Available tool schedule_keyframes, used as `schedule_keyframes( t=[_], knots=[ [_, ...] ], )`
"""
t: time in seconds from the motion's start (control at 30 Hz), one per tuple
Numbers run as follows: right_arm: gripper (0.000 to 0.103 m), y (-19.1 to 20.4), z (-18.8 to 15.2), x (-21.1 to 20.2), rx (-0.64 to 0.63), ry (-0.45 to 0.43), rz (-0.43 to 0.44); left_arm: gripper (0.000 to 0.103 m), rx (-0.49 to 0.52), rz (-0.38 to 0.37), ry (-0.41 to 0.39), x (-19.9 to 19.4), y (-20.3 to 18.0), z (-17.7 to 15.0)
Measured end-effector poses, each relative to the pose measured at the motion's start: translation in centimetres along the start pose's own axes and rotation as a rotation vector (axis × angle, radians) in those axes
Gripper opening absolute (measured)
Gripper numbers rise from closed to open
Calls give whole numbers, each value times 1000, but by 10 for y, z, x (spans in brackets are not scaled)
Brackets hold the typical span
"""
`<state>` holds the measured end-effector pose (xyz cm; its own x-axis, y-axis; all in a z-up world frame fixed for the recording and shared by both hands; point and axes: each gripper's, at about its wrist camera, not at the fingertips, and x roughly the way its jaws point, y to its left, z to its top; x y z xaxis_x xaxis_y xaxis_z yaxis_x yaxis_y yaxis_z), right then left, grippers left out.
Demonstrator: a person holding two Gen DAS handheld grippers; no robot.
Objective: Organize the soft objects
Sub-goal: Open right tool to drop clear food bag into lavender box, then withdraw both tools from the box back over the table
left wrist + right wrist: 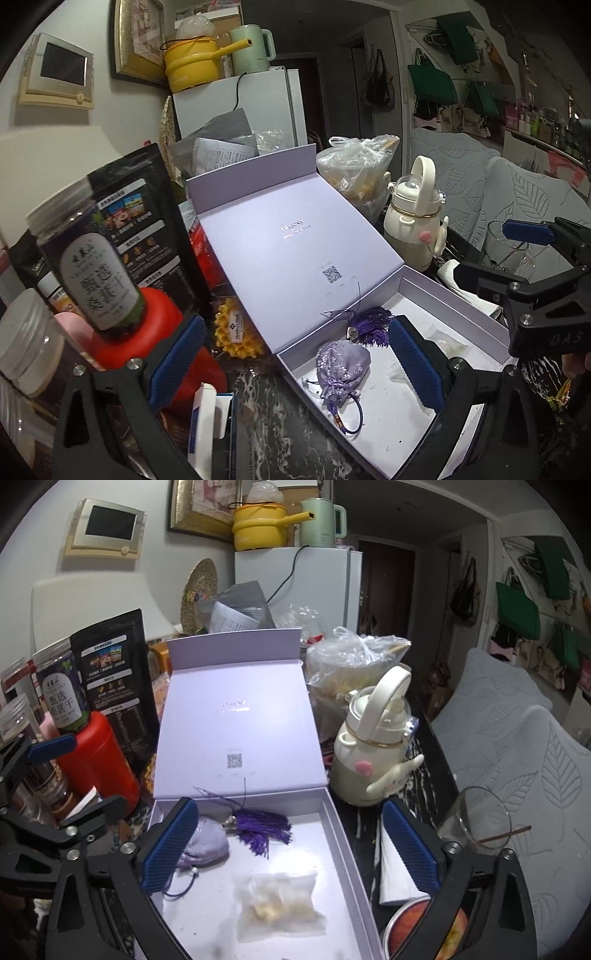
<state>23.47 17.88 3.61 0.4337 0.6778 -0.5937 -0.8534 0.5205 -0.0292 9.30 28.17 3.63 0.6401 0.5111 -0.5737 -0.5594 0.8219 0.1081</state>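
A lavender gift box (pixel 341 849) lies open on the dark marble table, its lid (pixel 288 240) leaning back. Inside it are a lilac drawstring pouch (pixel 341 365) (pixel 207 843), a purple tassel (pixel 369 326) (pixel 262 829) and a translucent sachet (pixel 279 901). My left gripper (pixel 295 363) hangs open above the box's near left corner, with nothing between its fingers. My right gripper (pixel 290 847) is also open and empty, held over the box's front. Each gripper shows at the edge of the other's view: the right gripper (pixel 509 254), the left gripper (pixel 70 779).
Left of the box stand a red container (pixel 96 757), a labelled jar (pixel 92 266) and a black snack bag (pixel 114 672). A waffle (pixel 236 328) lies beside the lid. To the right are a white bottle (pixel 373 753), a plastic bag (pixel 354 657) and a glass (pixel 476 823).
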Motion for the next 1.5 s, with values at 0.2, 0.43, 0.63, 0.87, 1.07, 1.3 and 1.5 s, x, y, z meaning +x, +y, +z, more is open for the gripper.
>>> schedule_keyframes(
  t=[0.2,0.43,0.63,0.87,1.07,1.3,1.5],
  knots=[
    [102,7,1,-11,-6,-4,-10,101,-1,7,-23,-19,5,0],
    [102,12,-4,-44,-9,-26,-36,101,0,-7,-48,-45,2,-2],
    [102,13,-17,-81,-1,-41,-57,101,26,-37,-72,-74,-10,-10],
    [102,15,-43,-126,4,-49,-97,101,50,-95,-78,-102,-28,-22],
    [102,15,-67,-163,18,-52,-128,101,80,-151,-82,-120,-47,-33],
    [102,13,-95,-196,42,-40,-157,101,131,-214,-78,-143,-70,-51],
    [102,13,-118,-218,70,-25,-178,101,177,-262,-79,-160,-87,-64]
  ],
)
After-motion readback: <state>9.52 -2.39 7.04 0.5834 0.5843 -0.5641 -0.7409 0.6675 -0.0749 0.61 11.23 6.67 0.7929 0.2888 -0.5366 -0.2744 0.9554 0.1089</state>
